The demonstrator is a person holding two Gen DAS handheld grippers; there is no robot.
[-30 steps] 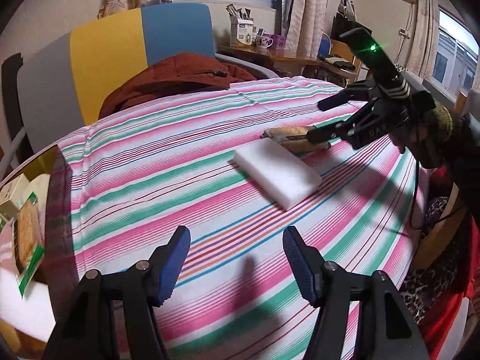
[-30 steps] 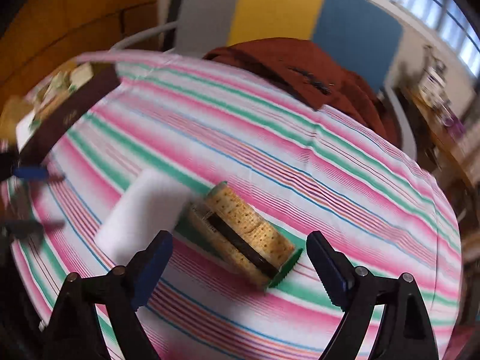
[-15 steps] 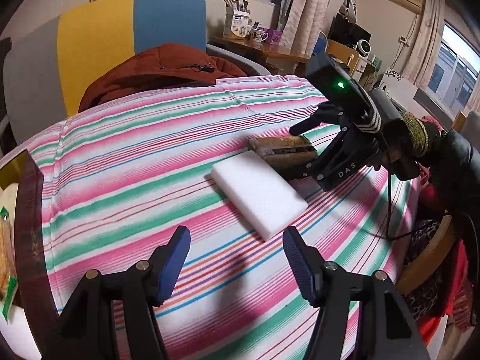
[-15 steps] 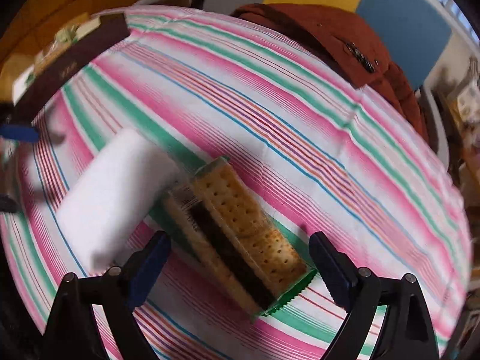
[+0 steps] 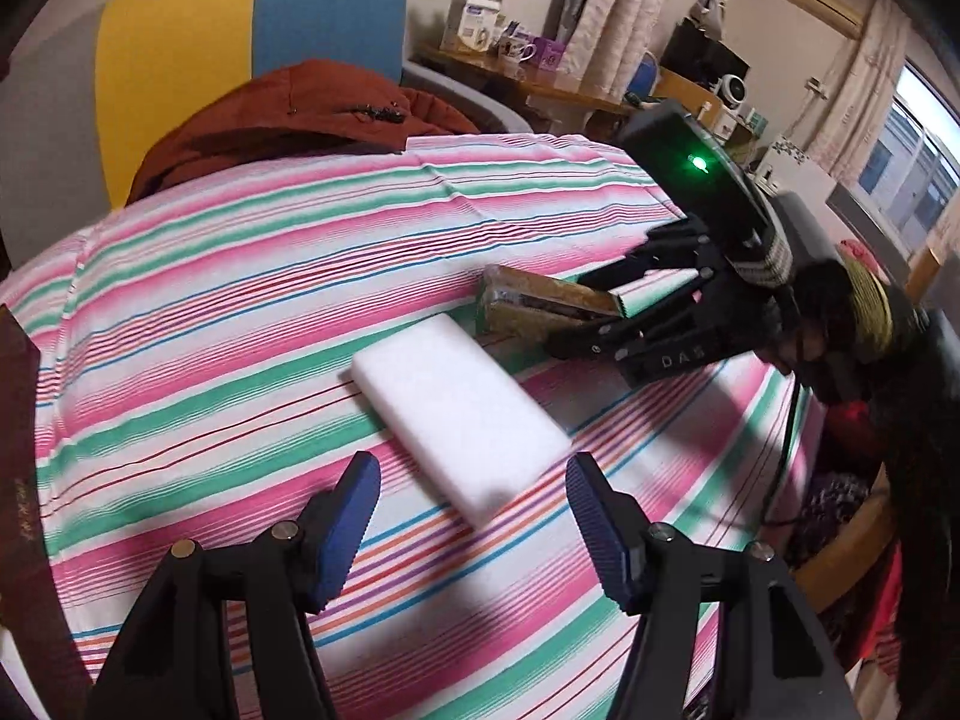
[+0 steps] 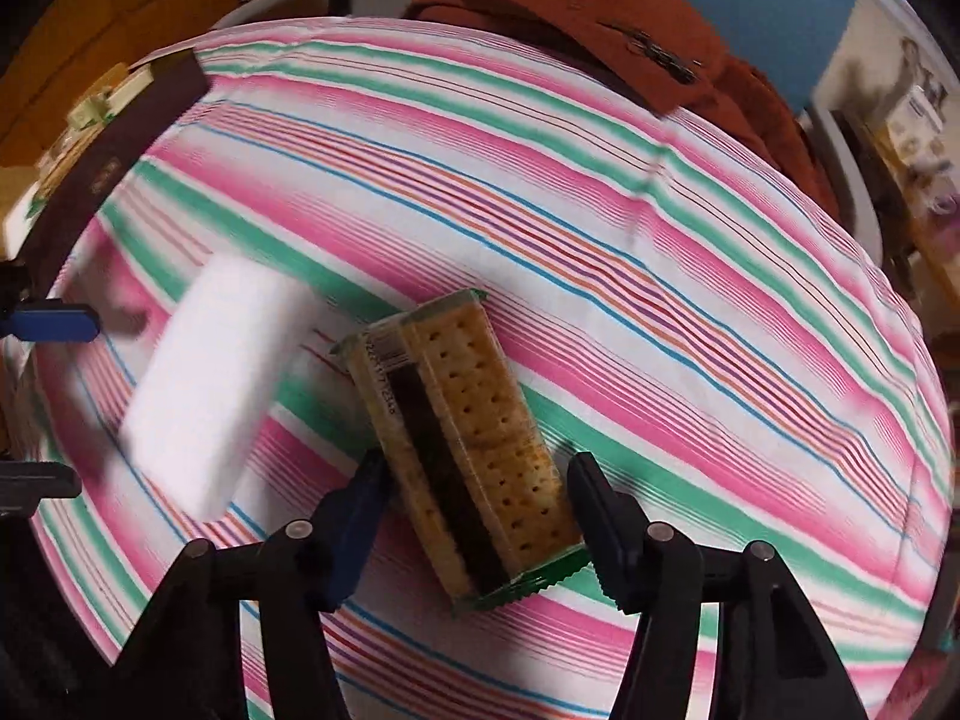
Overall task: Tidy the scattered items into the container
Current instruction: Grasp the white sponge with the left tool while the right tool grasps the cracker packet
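Observation:
A white sponge block (image 5: 459,414) lies on the striped tablecloth, just ahead of my open, empty left gripper (image 5: 471,516). It also shows in the right wrist view (image 6: 216,378). A cracker packet (image 6: 462,450) lies next to the sponge. My right gripper (image 6: 480,516) is open, with its fingers on either side of the packet's near end. In the left wrist view the right gripper (image 5: 591,315) straddles the packet (image 5: 534,303). The dark brown container (image 6: 114,150) with several items stands at the table's far left edge.
A rust-red jacket (image 5: 300,114) hangs over a yellow and blue chair (image 5: 240,42) behind the table. A desk with cups and boxes (image 5: 510,54) stands at the back. The tablecloth (image 6: 660,330) covers the round table.
The right gripper moved forward and down until its fingers straddle the cracker packet. The left gripper moved closer to the white sponge.

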